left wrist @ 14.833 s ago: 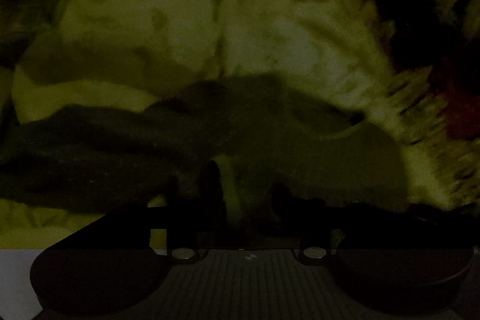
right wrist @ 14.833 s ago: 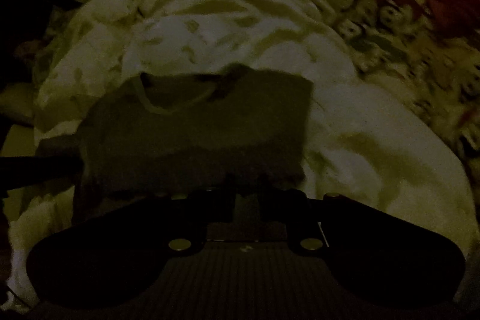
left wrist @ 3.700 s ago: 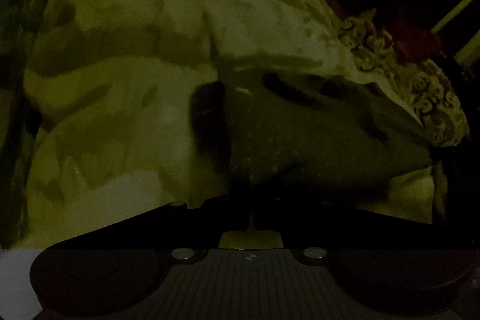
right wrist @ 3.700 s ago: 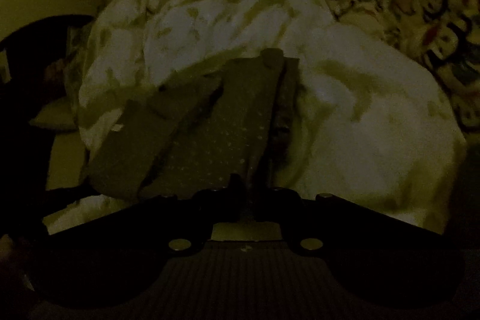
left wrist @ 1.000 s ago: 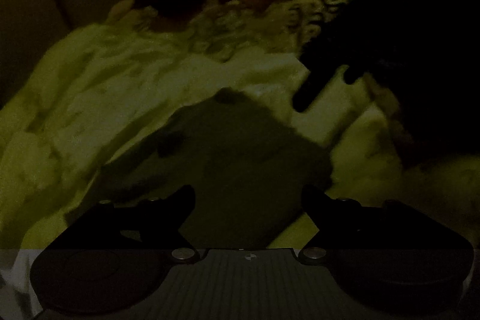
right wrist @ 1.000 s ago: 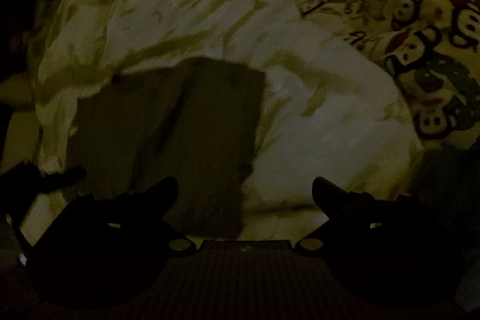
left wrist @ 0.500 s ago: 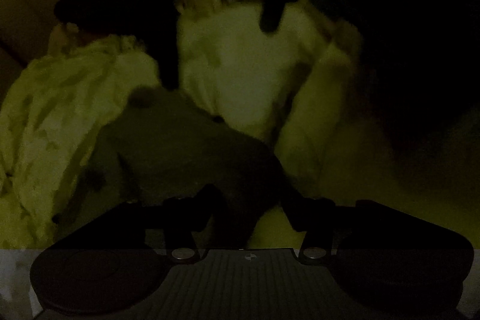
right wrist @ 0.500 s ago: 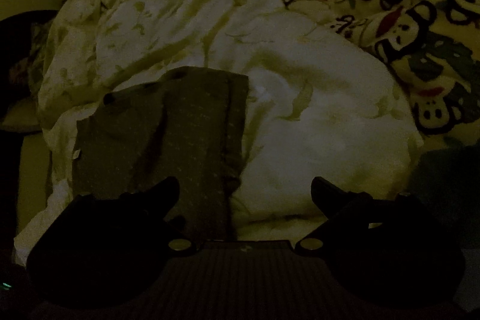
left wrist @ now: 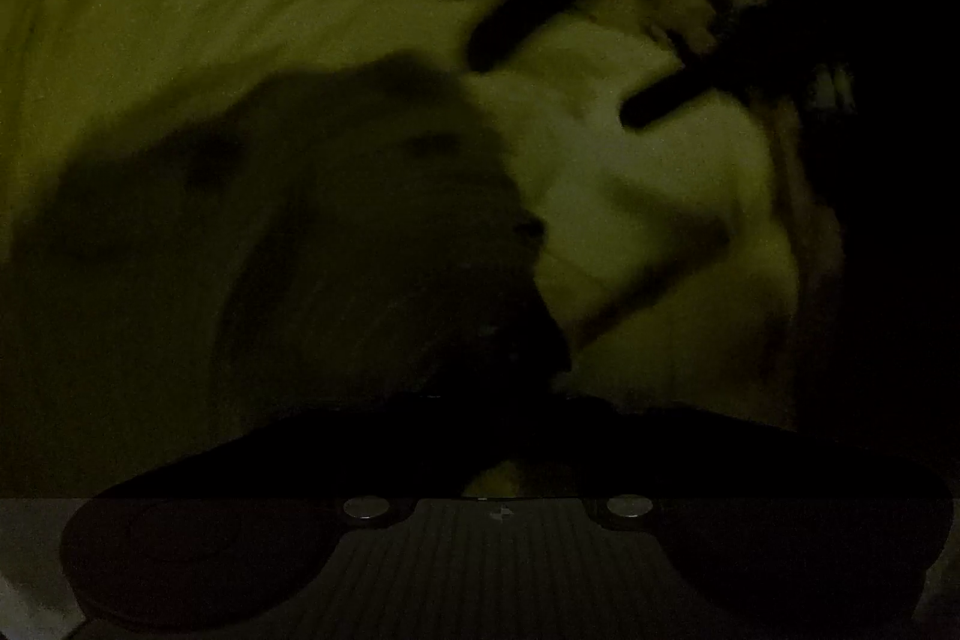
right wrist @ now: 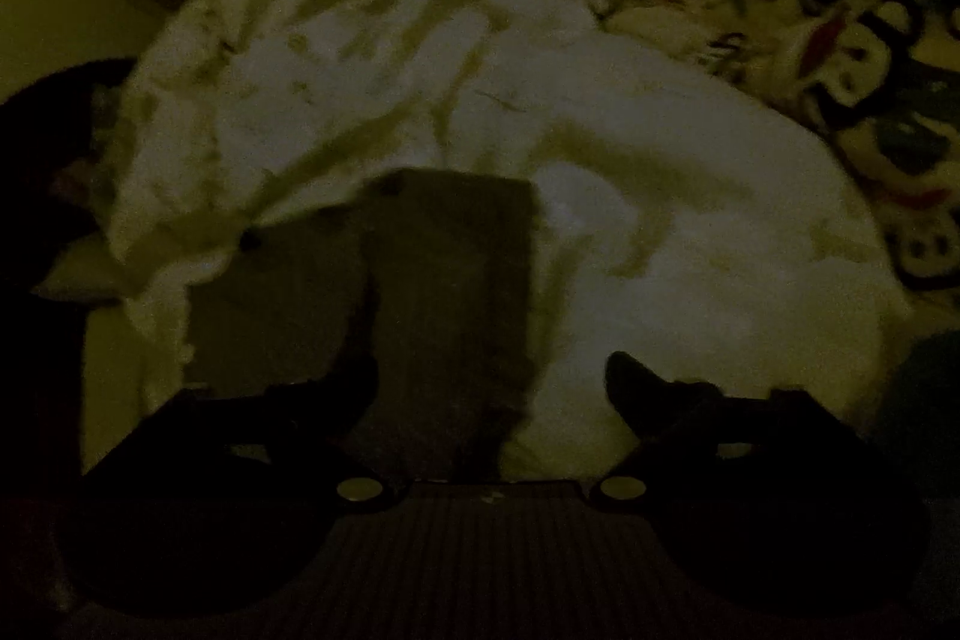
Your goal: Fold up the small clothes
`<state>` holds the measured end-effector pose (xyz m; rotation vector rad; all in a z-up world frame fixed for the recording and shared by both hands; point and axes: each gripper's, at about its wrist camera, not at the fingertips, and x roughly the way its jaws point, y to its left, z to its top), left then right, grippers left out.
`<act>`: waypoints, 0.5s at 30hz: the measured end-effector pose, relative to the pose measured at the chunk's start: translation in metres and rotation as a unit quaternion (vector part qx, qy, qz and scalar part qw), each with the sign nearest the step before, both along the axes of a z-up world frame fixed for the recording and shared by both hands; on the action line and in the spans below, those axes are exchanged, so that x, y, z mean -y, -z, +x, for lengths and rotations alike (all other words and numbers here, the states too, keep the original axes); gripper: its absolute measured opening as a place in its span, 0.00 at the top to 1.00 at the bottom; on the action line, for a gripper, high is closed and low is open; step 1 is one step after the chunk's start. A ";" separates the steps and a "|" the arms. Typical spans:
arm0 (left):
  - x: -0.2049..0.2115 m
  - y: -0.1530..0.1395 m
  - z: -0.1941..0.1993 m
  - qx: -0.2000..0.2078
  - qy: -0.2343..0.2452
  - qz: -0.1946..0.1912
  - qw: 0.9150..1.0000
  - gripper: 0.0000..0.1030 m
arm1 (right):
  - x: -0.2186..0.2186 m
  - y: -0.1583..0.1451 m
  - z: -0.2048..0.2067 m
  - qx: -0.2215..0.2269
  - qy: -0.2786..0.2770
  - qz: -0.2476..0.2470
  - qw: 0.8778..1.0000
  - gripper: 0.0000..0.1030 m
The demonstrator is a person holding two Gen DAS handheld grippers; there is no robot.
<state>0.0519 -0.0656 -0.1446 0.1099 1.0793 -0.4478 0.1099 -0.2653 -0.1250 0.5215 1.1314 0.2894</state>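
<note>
The scene is very dark. A small dark garment (right wrist: 420,292) lies folded on a pale crumpled sheet (right wrist: 660,220). My right gripper (right wrist: 489,376) is open, its left finger over the garment's near edge and its right finger over the sheet. In the blurred left wrist view the same garment (left wrist: 312,232) fills the left and middle. My left gripper (left wrist: 498,400) looks shut at the garment's near right edge, and the cloth hides the fingertips. The dark right gripper (left wrist: 660,100) shows beyond as a dark bar.
A cartoon-monkey patterned blanket (right wrist: 840,10) lies at the back right. A dark round object (right wrist: 48,172) sits at the left edge beside the sheet. The pale sheet (left wrist: 630,196) extends right of the garment in the left wrist view.
My left gripper has gone from open to shut at the garment's edge and the view swings. My right gripper stays open and has moved closer over the garment.
</note>
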 end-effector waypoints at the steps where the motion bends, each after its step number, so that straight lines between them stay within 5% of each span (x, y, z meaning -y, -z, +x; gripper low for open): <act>1: -0.010 -0.001 0.004 -0.019 -0.031 -0.027 0.999 0.29 | -0.002 0.000 0.003 0.003 0.004 0.006 1.000 0.23; 7: -0.026 -0.001 0.004 -0.043 -0.085 -0.071 0.993 0.29 | -0.015 0.023 0.030 -0.022 0.044 0.031 0.998 0.30; 13: -0.029 0.000 0.003 -0.051 -0.096 -0.084 0.991 0.30 | -0.025 0.047 0.040 -0.042 0.059 0.003 0.997 0.39; 15: -0.027 0.002 0.003 -0.051 -0.096 -0.084 0.990 0.30 | -0.026 0.053 0.041 -0.049 0.056 0.004 0.997 0.50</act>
